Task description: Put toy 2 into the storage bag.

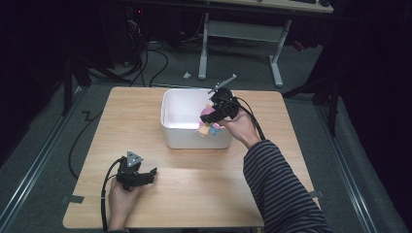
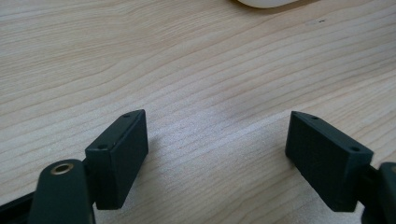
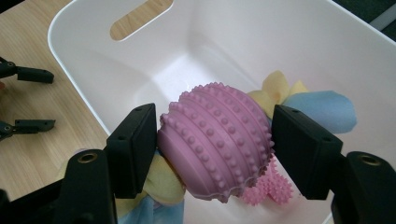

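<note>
One studded pink rubber ball pinched by the right gripper; left gripper spread.

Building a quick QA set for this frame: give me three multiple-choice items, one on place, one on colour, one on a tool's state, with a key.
1. Where is the studded ball?
A. On the bare table by the left tool
B. Inside the white bin, between the right tool's jaws
C. On the floor behind the table

2. What colour is that ball?
A. Green
B. Black
C. Pink

3. How does the left tool stand?
A. Open over bare wood, nothing between its jaws
B. Shut on the ball
C. Shut on the bin's rim

Key:
1 B: the right gripper view has the ball over the white bin, flanked closely by the right tool jaws.
2 C: its ridged surface is pink, with yellow and blue cloth pieces around it.
3 A: the left gripper view has its jaws wide apart over the table.
</note>
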A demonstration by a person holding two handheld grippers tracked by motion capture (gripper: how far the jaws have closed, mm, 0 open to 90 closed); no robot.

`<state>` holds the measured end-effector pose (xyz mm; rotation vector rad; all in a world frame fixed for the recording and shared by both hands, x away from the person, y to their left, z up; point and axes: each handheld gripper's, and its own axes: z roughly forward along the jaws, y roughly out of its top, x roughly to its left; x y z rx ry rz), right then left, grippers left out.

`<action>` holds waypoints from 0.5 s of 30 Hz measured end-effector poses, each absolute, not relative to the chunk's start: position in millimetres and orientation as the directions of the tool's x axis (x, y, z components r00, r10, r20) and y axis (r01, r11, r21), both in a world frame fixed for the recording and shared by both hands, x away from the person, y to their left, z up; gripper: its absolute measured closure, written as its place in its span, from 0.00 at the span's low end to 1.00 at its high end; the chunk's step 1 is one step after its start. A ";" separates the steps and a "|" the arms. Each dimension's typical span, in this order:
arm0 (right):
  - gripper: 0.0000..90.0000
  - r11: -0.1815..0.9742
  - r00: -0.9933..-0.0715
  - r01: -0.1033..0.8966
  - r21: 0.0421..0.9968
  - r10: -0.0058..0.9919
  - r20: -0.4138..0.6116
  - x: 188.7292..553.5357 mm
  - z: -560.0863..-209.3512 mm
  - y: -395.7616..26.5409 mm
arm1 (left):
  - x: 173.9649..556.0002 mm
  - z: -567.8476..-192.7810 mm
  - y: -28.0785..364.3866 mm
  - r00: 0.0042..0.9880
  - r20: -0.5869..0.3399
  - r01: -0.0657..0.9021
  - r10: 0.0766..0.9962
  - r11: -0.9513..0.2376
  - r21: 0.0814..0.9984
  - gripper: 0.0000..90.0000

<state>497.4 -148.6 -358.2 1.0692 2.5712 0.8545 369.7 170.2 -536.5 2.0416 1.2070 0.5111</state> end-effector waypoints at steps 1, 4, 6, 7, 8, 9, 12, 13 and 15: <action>0.36 0.566 -0.710 0.569 0.597 0.704 0.009 497.5 -358.5 -148.8 | 369.7 -536.5 170.2 0.488 -0.015 0.596 0.873 -0.321 0.736 0.24; 0.36 0.552 -0.704 0.571 0.608 0.710 0.017 496.4 -359.0 -150.1 | 369.7 -536.5 170.2 0.488 -0.015 0.596 0.873 -0.321 0.736 0.24; 0.36 0.534 -0.701 0.569 0.625 0.713 0.029 496.1 -358.6 -153.1 | 369.7 -536.5 170.2 0.488 -0.015 0.596 0.873 -0.321 0.736 0.24; 0.36 0.521 -0.694 0.571 0.634 0.719 0.035 494.9 -357.2 -154.3 | 369.7 -536.5 170.1 0.488 -0.014 0.596 0.873 -0.321 0.736 0.24; 0.36 0.518 -0.698 0.562 0.645 0.715 0.033 494.5 -356.0 -155.9 | 369.7 -536.5 170.1 0.487 -0.014 0.597 0.873 -0.321 0.736 0.24; 0.36 0.504 -0.699 0.554 0.662 0.714 0.041 492.7 -354.1 -157.9 | 369.8 -536.5 170.0 0.486 -0.015 0.597 0.874 -0.320 0.736 0.24; 0.38 0.486 -0.707 0.520 0.702 0.706 0.035 483.6 -349.5 -165.5 | 369.8 -536.5 170.0 0.486 -0.015 0.597 0.874 -0.319 0.736 0.24; 0.38 0.484 -0.705 0.518 0.706 0.708 0.032 480.7 -348.8 -167.4 | 369.8 -536.5 170.0 0.486 -0.015 0.597 0.874 -0.319 0.736 0.24; 0.40 0.485 -0.699 0.504 0.715 0.715 0.008 473.7 -347.6 -174.1 | 369.8 -536.6 170.0 0.485 -0.016 0.597 0.874 -0.318 0.737 0.24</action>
